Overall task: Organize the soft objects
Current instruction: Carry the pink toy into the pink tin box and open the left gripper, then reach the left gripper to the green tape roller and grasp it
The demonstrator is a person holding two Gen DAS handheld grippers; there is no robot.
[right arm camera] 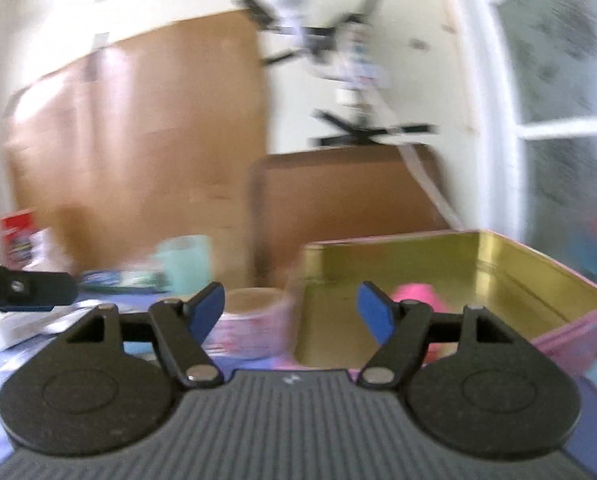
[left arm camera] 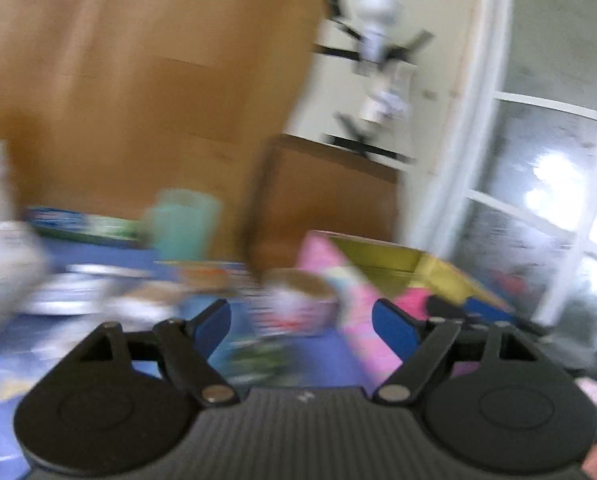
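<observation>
Where the pink soft object [right arm camera: 416, 294] lies, it sits on the gold floor of the open pink tin box [right arm camera: 538, 280], showing just past the right gripper's [right arm camera: 290, 308] blue pad at about three o'clock. That gripper's jaws stand wide apart with nothing between them. At ten o'clock from it a round pink patterned tin [right arm camera: 254, 328] rests on the blue tablecloth [right arm camera: 590, 440], close against the box. A teal cup [right arm camera: 186, 260] stands further back at eleven o'clock. In the heavily blurred left wrist view, the left gripper [left arm camera: 302, 320] is likewise spread open and empty, the box [left arm camera: 398, 264] at one o'clock
</observation>
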